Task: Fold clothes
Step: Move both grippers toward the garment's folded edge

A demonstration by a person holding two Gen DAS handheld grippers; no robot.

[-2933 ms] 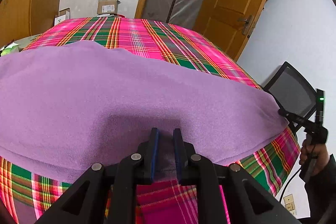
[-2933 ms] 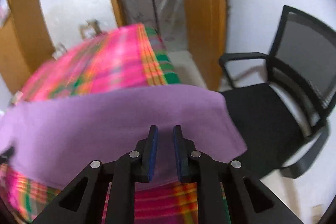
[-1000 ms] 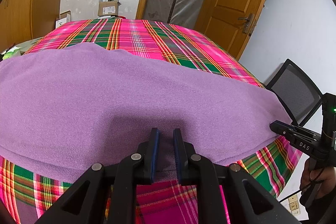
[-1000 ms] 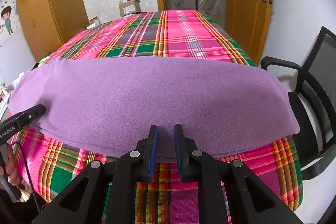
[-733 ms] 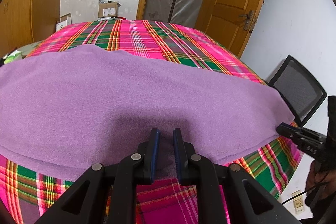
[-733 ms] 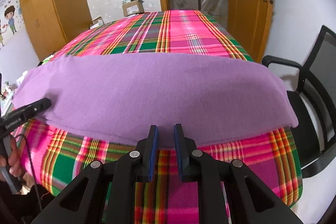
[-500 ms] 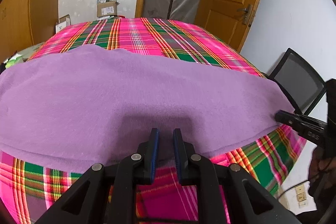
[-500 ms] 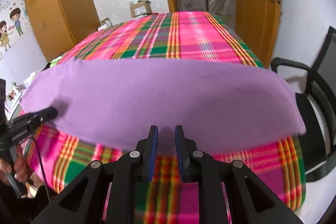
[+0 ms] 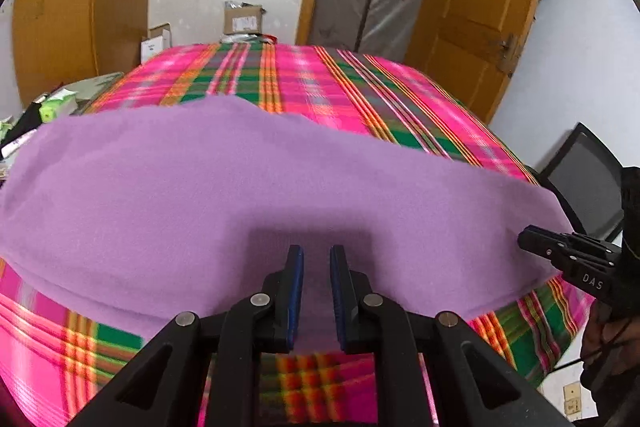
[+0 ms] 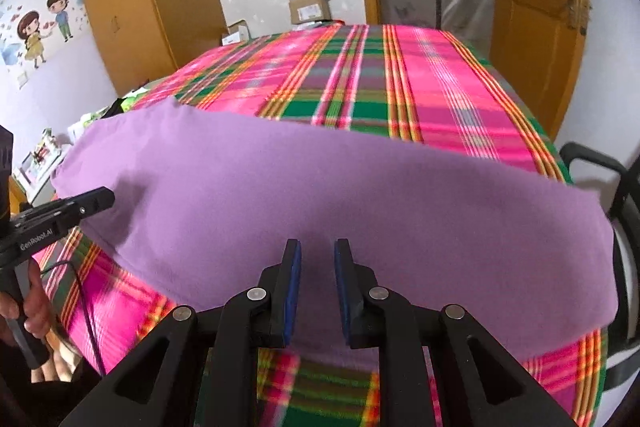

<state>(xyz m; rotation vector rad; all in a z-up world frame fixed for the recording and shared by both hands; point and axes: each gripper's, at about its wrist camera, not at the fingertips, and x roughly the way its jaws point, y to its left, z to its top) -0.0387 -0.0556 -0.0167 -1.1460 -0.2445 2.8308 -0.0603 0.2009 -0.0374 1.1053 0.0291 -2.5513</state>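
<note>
- Plaid bedspread (image 10: 400, 99) in pink and green covers the bed below us, our folding surface.
- Nearest, our left gripper (image 9: 316, 291) and right gripper (image 10: 317, 291) hover with nothing between their pads; the right's jaws are opening.
- Beyond them, the purple garment (image 9: 240, 195) lies flat across the near edge, probably within easy reach for the next fold.

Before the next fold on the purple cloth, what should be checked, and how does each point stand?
1. Purple fleece cloth lies flat on the pink-and-green plaid bedspread: ok.
2. Left gripper empty, jaws apart: ok.
3. Right gripper empty, jaws opening, nothing between them: ok.
4. Edges of any layer underneath aligned: cannot tell, hidden.
5. Folded small enough: probably not ok; the cloth spans nearly the bed's width.
</note>
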